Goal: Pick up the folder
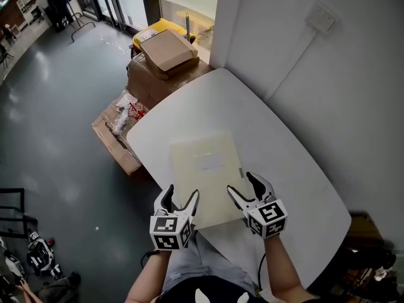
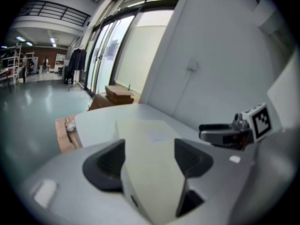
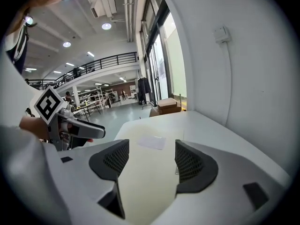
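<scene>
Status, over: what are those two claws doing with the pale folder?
Grippers: left gripper open, right gripper open. Pale yellow rectangular folder flat on white table, ungripped. Nothing blocking.

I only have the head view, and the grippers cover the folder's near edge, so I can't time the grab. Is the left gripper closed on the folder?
Observer: No. In the left gripper view, the left gripper has its jaws apart. A corner of the folder lies between them, and the pads are not pressing on it.
Operator: And the right one?
Observer: The right gripper view shows the right gripper open too. The folder's cover fills the gap between its jaws, unpinched.
</scene>
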Tool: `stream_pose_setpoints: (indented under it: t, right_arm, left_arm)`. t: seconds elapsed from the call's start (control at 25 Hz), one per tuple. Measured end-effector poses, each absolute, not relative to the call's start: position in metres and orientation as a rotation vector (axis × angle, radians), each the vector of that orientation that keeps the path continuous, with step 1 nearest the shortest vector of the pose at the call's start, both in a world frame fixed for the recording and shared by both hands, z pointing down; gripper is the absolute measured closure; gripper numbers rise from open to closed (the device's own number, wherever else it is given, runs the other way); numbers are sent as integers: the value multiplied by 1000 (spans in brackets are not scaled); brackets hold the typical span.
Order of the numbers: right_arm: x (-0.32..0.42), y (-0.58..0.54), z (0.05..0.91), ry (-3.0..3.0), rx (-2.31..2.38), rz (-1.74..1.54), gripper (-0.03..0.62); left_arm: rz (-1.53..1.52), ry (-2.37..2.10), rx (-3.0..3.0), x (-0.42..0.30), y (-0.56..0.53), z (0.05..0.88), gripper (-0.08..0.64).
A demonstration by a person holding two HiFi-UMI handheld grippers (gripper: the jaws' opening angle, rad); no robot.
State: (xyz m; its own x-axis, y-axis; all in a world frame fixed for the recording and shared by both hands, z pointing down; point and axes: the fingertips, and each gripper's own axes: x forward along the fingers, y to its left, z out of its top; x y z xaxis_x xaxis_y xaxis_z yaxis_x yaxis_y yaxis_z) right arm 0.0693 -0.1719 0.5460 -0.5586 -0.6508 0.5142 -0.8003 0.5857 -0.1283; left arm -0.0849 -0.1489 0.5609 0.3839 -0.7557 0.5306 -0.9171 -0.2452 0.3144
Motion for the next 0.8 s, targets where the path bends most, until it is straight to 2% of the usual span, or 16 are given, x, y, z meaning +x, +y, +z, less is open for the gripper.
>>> stream_pose_setpoints:
  t: [0.24,0.56,0.8]
  right_arm:
    - [78,-184,571,-2374,1176,584,314]
    - [86,-202,599,-2380,1233,849,311]
    - [89,-205,616,-2336,1232,894,310]
  left_arm:
    - [379,-1448,2008,-88,-154,584,227]
    - [361,-1429,1937,-88,-160,606,225]
    - [344,-1406,1897,-89,-160,619,225]
